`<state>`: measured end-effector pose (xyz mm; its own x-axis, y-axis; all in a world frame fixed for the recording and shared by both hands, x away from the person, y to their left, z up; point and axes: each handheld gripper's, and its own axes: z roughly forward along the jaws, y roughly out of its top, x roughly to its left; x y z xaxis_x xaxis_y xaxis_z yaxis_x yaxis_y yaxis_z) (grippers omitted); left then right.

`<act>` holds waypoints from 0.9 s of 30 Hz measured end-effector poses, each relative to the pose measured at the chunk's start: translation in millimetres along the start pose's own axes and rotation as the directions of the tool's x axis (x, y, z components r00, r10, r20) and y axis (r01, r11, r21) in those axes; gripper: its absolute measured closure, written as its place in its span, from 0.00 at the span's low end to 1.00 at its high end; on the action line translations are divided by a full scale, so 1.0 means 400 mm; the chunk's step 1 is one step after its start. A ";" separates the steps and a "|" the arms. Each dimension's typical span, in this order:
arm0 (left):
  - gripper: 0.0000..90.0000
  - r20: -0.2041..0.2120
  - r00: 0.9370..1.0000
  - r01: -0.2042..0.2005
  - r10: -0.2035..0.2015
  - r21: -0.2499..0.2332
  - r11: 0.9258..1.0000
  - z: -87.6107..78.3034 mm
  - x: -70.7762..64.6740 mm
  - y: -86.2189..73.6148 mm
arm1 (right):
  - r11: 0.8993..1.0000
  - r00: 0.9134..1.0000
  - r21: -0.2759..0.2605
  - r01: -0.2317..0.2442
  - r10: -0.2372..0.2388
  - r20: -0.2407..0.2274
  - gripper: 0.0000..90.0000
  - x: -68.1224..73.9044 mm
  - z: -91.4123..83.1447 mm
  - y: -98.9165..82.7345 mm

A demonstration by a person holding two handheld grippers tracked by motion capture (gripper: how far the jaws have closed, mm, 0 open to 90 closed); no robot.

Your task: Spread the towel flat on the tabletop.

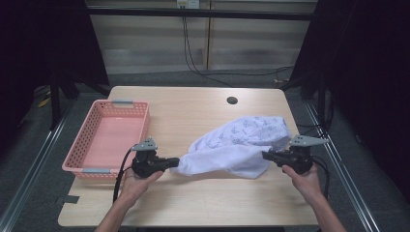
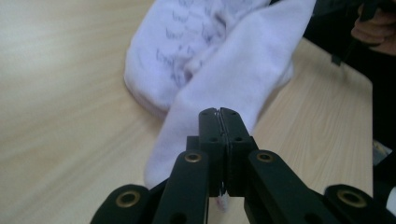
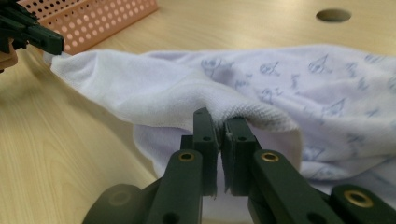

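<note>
A: Left gripper point(image 1: 175, 162) is pinched tight on one corner of the towel point(image 1: 239, 145), and the right gripper point(image 1: 267, 155) is clamped on the opposite edge.

B: Soft, light and floppy, so edges are the place to grab. It lies centre-right of the frame, long axis running lower left to upper right, beside the pink basket point(image 1: 87, 140).

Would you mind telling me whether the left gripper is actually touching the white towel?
Touching. In the left gripper view, the left gripper has its jaws closed on a corner of the white towel, with the cloth running straight out from between the pads.
</note>
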<state>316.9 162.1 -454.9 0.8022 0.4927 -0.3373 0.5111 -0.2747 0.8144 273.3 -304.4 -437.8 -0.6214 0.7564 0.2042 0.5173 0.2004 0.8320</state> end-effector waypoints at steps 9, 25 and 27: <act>0.99 0.000 1.000 -0.031 0.031 -0.096 0.995 -0.027 -0.014 0.103 | 0.997 1.000 -0.076 0.018 -0.017 0.015 0.96 -0.010 -0.052 0.088; 0.99 0.043 0.995 -0.088 0.095 -0.128 0.988 -0.126 -0.105 0.129 | 0.988 0.994 -0.116 0.106 -0.103 0.033 0.96 0.089 -0.208 0.124; 0.99 0.051 0.995 -0.082 0.088 -0.114 0.990 -0.124 -0.112 0.106 | 0.988 0.994 -0.111 0.106 -0.103 0.031 0.96 0.098 -0.213 0.111</act>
<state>287.2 169.2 -382.0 0.8589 0.4239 -0.2874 0.4048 -0.2181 0.8880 221.8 -319.0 -349.0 -0.6531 0.7505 0.1011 0.3799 0.2092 0.9010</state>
